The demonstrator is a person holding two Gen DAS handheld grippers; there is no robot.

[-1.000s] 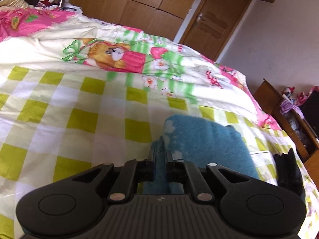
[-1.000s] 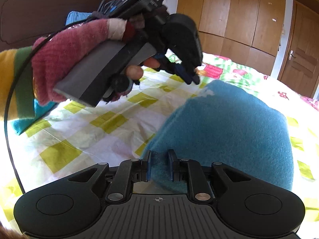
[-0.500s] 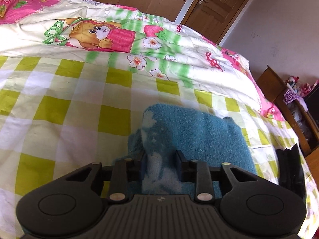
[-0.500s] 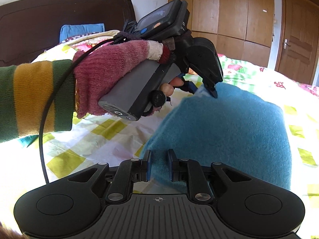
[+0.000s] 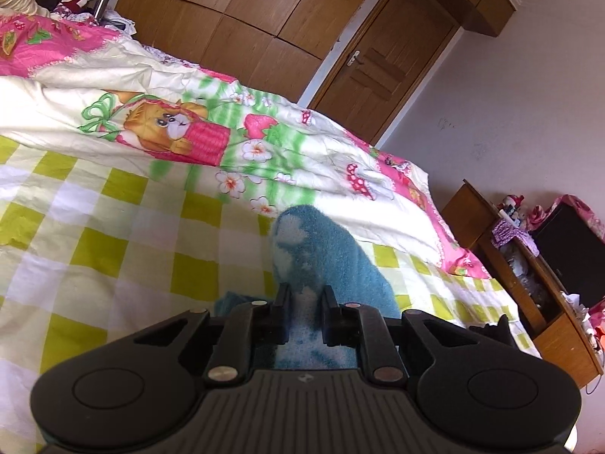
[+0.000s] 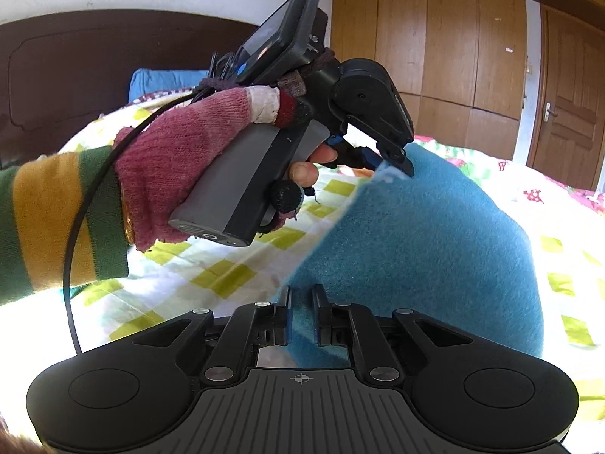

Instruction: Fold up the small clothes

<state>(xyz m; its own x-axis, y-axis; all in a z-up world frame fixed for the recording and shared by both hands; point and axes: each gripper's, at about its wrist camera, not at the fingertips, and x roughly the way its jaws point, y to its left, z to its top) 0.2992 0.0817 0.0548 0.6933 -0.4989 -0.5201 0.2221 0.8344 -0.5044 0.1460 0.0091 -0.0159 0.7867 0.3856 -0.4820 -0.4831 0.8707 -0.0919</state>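
A blue fleece garment (image 6: 435, 249) lies on the checked bedsheet (image 5: 113, 249), with one edge raised. In the right wrist view, my left gripper (image 6: 399, 164), held by a hand in a red knit glove (image 6: 181, 159), pinches the garment's far upper corner and holds it lifted. From the left wrist view, the same garment (image 5: 332, 261) runs forward between the fingers of my left gripper (image 5: 305, 302). My right gripper (image 6: 301, 302) is shut on the garment's near edge. The cloth hangs stretched between the two grippers.
A cartoon-print quilt (image 5: 211, 132) is bunched along the far side of the bed. Wooden wardrobes (image 5: 234, 11) and a door (image 5: 378, 68) stand behind. A wooden shelf unit (image 5: 529, 265) sits at the bed's right. The dark headboard (image 6: 94, 75) is on the left.
My left gripper dipped toward the bed with its jaws wider, then closed on the blue cloth and rose with the corner. The right gripper kept its hold.
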